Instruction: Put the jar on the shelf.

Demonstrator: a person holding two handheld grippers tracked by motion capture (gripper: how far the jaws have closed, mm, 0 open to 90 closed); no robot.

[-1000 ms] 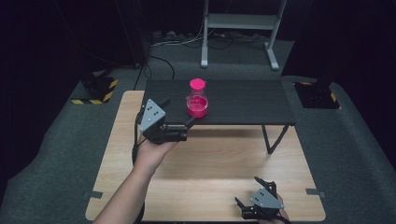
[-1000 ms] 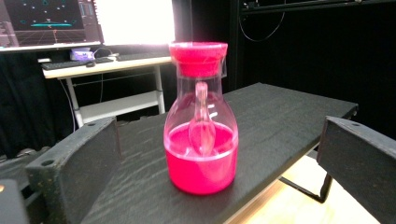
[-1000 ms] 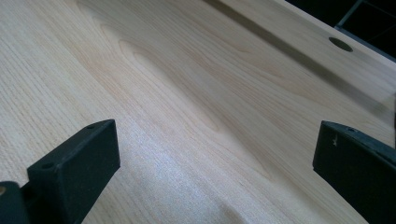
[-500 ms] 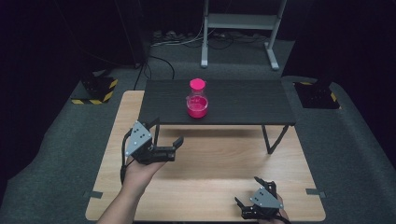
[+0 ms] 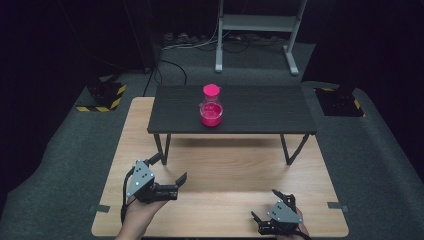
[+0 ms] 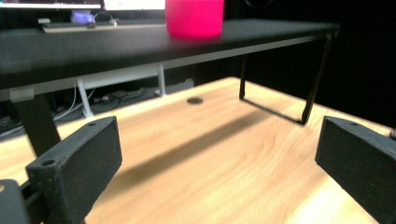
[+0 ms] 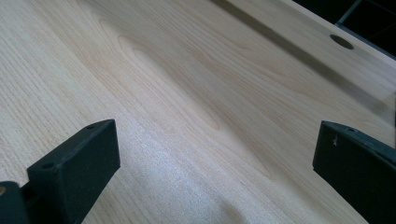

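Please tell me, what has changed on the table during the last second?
The left gripper drew back from the pink flask toward the person, jaws open and empty. The flask stayed on the small black table, and the right gripper stayed resting, open, at the near edge.

I had a pale wooden table (image 5: pixel 235 175) below me, and on it stood a small black bench (image 5: pixel 260 112) on thin dark legs. Behind, a grey metal stand (image 5: pixel 257 25) rose from the dark carpet, with cables (image 5: pixel 185 45) trailing beside it. Two yellow-and-black striped bases (image 5: pixel 102 97) flanked the table. A dark round mark, possibly a hole (image 7: pixel 342 41), sat in the wood.
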